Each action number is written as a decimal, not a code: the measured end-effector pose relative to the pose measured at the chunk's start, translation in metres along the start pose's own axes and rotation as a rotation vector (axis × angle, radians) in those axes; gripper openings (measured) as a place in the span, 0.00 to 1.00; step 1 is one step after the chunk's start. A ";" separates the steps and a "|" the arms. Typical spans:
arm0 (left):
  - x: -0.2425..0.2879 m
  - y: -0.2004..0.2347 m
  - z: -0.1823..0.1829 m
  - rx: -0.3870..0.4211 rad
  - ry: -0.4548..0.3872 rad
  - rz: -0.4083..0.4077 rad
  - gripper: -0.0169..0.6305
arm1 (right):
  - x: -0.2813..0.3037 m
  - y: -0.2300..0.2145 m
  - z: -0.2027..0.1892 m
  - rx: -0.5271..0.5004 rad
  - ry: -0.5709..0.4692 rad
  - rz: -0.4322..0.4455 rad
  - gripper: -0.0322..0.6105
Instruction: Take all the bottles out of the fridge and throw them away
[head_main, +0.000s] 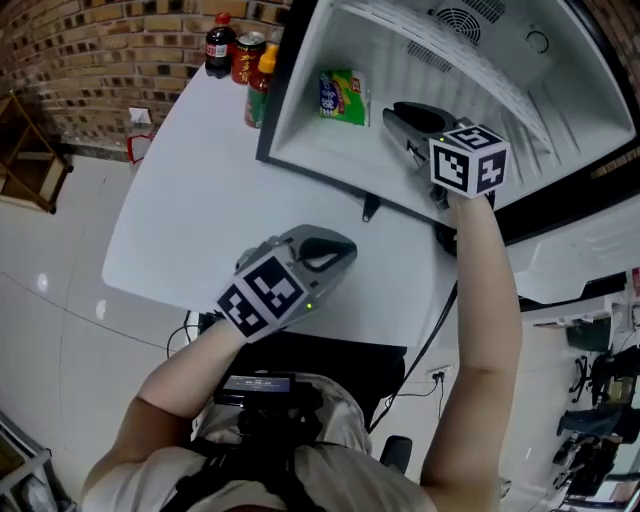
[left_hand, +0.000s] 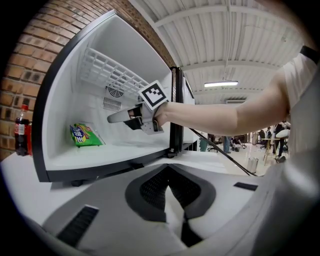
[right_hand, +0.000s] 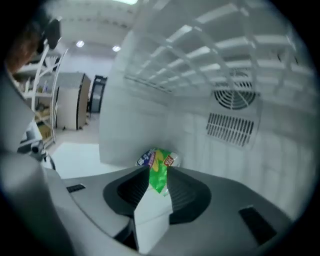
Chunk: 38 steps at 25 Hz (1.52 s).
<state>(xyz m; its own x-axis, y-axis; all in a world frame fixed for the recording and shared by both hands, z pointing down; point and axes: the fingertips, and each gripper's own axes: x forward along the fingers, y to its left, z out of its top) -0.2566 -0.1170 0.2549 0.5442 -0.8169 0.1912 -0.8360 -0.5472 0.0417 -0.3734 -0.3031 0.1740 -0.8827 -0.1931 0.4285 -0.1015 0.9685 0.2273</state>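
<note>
Bottles (head_main: 220, 45) show only outside the fridge (head_main: 305, 60); I see none within it. Nearest, the left gripper (head_main: 338, 250) hovers over the smooth white counter (head_main: 190, 200), jaws clenched together on nothing. Further on, the right gripper (head_main: 392, 115) reaches into the fridge with jaws parted and empty, lined up on a crinkly green snack packet (head_main: 343, 97) that rests on the glossy white floor of the fridge. That packet is no bottle, so the sound move is probably to leave it, check the corners below the wire rack (right_hand: 190, 55), then draw out clear of the black rim. Farthest, beside the fridge's outer wall, stand a dark cola bottle (head_main: 220, 52), a red can (head_main: 247, 57) and an orange-capped bottle (head_main: 263, 80). All are smooth, round and upright, and likely best gripped across the body.
</note>
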 end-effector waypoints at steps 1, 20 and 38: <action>0.000 0.000 0.000 0.000 0.000 0.000 0.04 | 0.009 -0.007 -0.002 0.070 -0.004 0.017 0.25; 0.002 -0.009 0.001 0.008 -0.002 -0.063 0.04 | 0.084 -0.026 -0.040 0.204 0.133 0.207 0.28; 0.002 -0.012 0.001 0.014 -0.002 -0.078 0.04 | 0.068 0.073 -0.003 -0.119 0.127 0.452 0.07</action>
<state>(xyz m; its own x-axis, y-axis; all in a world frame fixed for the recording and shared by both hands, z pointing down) -0.2457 -0.1126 0.2541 0.6080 -0.7719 0.1858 -0.7898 -0.6119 0.0422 -0.4393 -0.2458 0.2225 -0.7623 0.2186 0.6092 0.3393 0.9365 0.0885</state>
